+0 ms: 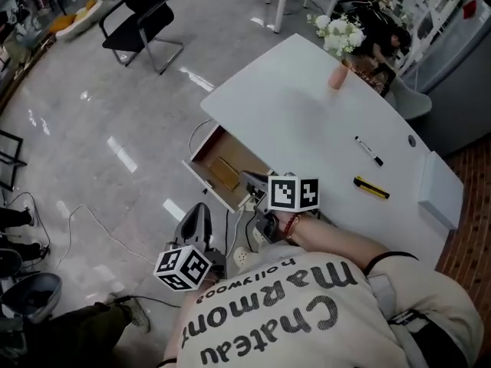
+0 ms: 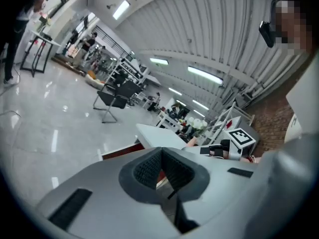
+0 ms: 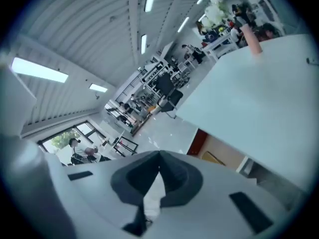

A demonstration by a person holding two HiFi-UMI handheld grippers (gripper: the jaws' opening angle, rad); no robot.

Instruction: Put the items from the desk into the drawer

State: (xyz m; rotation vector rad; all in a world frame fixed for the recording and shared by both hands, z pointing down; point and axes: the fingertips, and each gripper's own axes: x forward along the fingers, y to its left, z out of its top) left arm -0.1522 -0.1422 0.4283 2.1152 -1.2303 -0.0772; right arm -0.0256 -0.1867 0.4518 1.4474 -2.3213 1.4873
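The white desk has its drawer pulled open at the near left, and a flat brown item lies inside. On the desktop lie a black marker, a yellow-and-black pen-like tool and a white box. My right gripper hovers at the drawer's near corner, shut and holding nothing. My left gripper hangs lower left over the floor, also shut and holding nothing. The right gripper view shows the drawer's inside under the desk edge.
A pink vase with white flowers stands at the desk's far edge. A black chair is on the grey floor beyond. Cables trail on the floor by the drawer. A brown floor strip runs along the right side.
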